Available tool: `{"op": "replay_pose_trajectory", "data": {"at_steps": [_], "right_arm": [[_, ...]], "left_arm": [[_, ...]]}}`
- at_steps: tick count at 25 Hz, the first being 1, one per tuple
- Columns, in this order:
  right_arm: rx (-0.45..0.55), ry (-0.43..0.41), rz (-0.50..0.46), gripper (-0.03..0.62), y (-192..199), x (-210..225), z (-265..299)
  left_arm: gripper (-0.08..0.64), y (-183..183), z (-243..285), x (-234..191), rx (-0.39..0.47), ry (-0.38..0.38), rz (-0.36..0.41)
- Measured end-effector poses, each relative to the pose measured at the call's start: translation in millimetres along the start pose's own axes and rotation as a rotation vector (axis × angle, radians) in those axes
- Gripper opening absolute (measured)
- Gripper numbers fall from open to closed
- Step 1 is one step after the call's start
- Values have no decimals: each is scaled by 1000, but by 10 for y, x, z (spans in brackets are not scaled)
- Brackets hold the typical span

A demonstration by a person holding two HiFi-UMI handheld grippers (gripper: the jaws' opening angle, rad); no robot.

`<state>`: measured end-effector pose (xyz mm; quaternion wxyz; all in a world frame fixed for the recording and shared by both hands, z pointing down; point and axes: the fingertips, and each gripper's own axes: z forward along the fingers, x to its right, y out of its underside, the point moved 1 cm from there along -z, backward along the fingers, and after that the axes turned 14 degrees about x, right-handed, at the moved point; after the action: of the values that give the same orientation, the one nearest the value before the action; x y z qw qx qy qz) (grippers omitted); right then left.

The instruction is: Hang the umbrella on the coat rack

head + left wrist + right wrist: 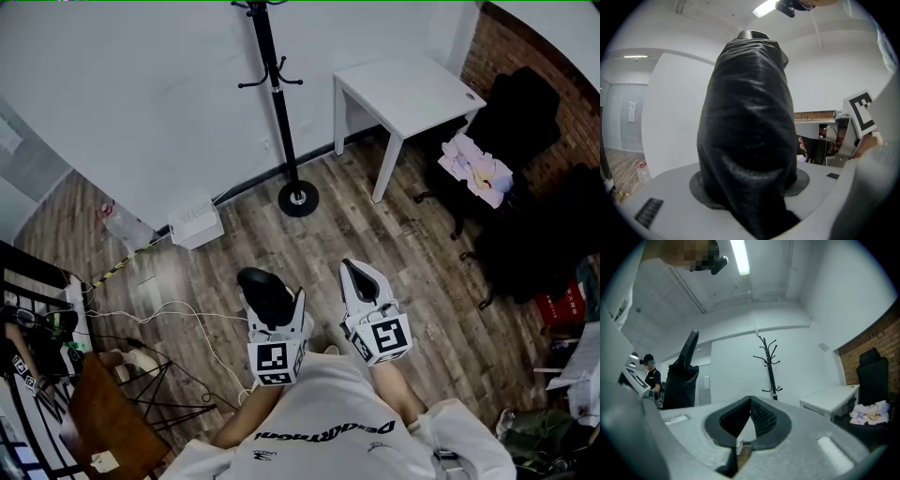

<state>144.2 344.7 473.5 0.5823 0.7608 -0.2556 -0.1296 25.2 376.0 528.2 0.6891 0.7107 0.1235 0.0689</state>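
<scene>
Left tongs (277, 302) were clamped on the umbrella (747, 136), a folded black one. It stood up between the jaws and filled most of the left gripper view. Right tongs (750, 401) were closed tip to tip with nothing in them, held just beside the left. Both were close to the person's body, over the wood floor (375, 244).

The coat rack (279, 112) stood well ahead against the white wall, its hooks bare as far as I could see. The white desk (412, 89) was to its right.

My read: pickup was done. Left to do: carry it to the rack, hook it on, release.
</scene>
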Motion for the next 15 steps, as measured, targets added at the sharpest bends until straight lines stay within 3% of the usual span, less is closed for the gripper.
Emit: {"op": "replay_pose_trajectory", "data": {"at_steps": [7, 15], "right_arm": [[-15, 0, -8, -3, 186, 76, 224], [-32, -13, -40, -3, 479, 316, 1163]], "left_arm": [[236, 32, 222, -185, 29, -10, -4], [236, 130, 1067, -730, 38, -10, -28]]}}
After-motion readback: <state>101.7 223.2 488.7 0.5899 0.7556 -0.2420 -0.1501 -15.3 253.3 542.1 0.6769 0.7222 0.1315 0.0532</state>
